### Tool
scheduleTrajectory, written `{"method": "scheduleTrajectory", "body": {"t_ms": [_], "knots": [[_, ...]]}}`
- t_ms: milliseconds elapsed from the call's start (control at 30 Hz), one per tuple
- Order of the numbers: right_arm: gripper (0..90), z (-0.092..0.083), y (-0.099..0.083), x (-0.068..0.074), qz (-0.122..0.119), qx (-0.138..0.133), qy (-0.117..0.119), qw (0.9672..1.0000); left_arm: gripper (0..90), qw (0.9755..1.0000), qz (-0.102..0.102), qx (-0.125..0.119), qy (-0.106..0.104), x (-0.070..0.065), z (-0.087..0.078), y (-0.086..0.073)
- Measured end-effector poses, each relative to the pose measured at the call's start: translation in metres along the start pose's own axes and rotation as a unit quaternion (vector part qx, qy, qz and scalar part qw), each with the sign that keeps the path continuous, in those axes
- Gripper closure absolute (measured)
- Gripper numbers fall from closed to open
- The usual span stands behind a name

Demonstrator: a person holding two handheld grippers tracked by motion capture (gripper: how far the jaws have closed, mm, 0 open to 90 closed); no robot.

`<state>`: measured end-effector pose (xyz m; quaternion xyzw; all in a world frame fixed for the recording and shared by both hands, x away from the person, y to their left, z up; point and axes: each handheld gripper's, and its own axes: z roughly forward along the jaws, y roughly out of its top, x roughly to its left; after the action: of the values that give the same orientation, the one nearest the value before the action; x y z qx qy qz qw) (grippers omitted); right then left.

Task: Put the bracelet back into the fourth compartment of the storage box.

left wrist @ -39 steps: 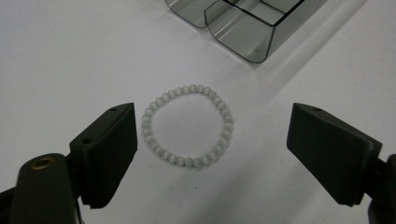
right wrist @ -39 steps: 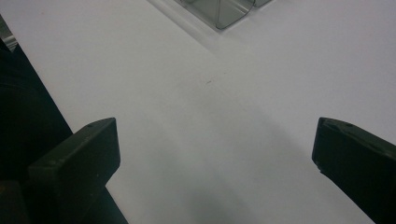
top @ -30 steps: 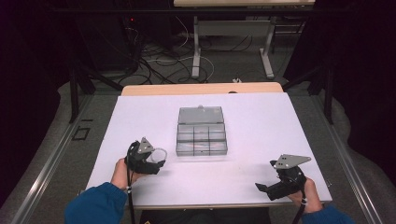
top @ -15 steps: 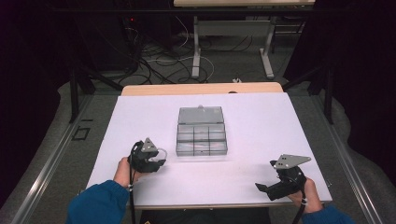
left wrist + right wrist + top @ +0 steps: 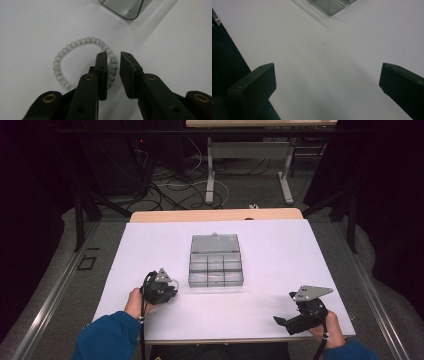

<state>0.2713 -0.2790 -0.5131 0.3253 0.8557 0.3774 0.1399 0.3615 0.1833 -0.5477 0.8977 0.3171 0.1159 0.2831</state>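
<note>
Fingers of our left gripper have just been closing on the bead bracelet beside the compartment box; we should pinch one strand squarely before lifting.

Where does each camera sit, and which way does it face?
High view: above the person's side, facing forward and down on the white table; forearms and both grippers show.
Left gripper view: rides the left gripper, facing down; its fingers straddle the bead bracelet.
Right gripper view: rides the right gripper, fingers wide over bare table.
All three share the clear compartment box.
</note>
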Motion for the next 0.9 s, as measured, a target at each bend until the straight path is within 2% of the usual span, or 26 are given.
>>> {"method": "scheduleTrajectory", "body": {"t_ms": [300,733,900], "knots": [[0.5,0.0004,-0.0001,-0.0006,-0.003,-0.002,-0.001,1.0,84.4,1.0,-0.004,0.0,-0.008,-0.001,0.0003,-0.0004],[0.5,-0.0006,0.0003,-0.0004,-0.004,0.005,0.002,1.0,85.4,1.0,-0.001,0.001,-0.008,-0.0016,-0.0006,-0.0004],[0.5,0.0001,0.0,-0.0003,-0.004,0.0,0.002,1.0,85.3,0.9999,0.005,-0.01,-0.003,-0.0018,-0.0013,-0.0001]]}}
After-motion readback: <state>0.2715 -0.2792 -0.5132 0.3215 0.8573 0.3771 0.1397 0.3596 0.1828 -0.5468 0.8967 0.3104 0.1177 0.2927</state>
